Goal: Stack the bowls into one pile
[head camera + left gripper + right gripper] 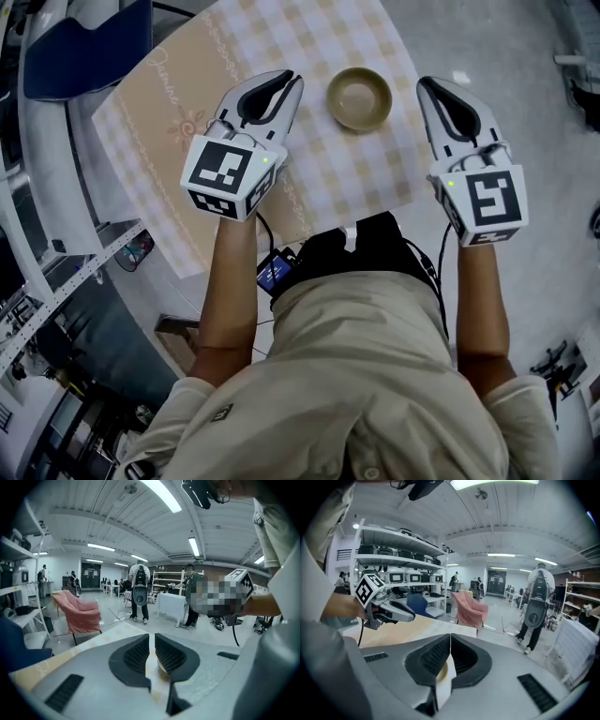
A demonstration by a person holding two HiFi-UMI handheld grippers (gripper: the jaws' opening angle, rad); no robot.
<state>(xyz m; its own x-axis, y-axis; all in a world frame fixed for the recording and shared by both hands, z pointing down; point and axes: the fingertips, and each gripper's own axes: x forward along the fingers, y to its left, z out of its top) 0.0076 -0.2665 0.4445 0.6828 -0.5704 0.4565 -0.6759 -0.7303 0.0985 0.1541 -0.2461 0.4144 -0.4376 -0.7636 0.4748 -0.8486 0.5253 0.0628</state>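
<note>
Fingers point(136, 656) of left gripper point(295, 81) and right gripper point(422, 83) together, empty; bowl point(359, 97) upright, mouth up.

Right gripper point(450, 637): jaws together, tips meeting, nothing held between them. Through the slot below the tips, part of a tan bowl point(442, 673) shows on the table point(412, 626). Left gripper point(404, 613) is held above the table's left edge. Beyond the far edge stand a pink armchair point(471, 607), a blue chair point(419, 604) and shelving point(398, 557). A person point(536, 603) stands well off to the right.
</note>
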